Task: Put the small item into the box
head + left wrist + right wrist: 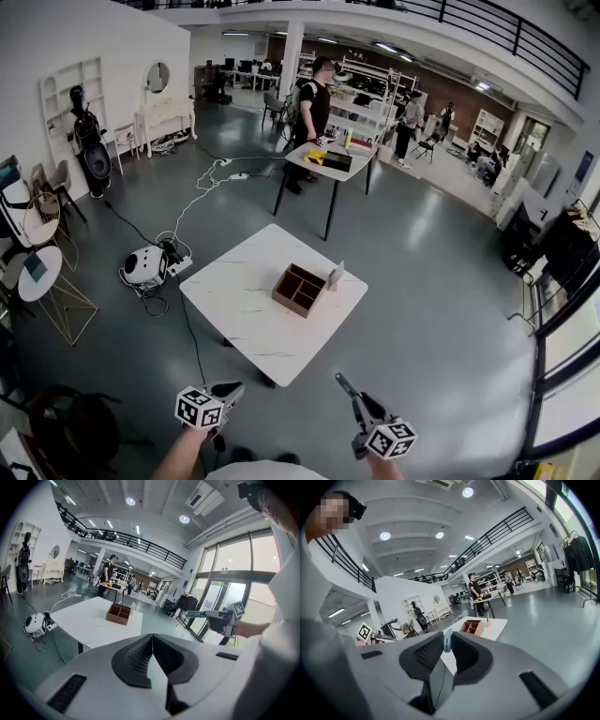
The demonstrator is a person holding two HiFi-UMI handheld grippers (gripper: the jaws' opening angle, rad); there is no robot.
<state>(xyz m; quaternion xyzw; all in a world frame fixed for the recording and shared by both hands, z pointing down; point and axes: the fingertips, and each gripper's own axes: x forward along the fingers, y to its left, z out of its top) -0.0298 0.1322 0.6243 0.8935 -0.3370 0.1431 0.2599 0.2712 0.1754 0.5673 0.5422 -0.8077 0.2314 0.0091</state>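
Note:
A brown wooden box [299, 289] with several compartments sits near the right corner of the white table [246, 300]; a small pink upright card [335, 275] stands against its far side. Both grippers hang in the air short of the table's near edge. My left gripper [233, 387] is shut with nothing between its jaws [152, 638]; the box [118, 613] lies far ahead of it. My right gripper [340, 379] is shut on a small pale-blue item [447, 641] held between its fingertips, and the box [472, 626] lies beyond it.
A white round device [145, 265] with cables lies on the floor left of the table. Farther back a person stands at a dark-legged table [330, 161]. Chairs and a small round table [37, 272] stand at the left; windows line the right side.

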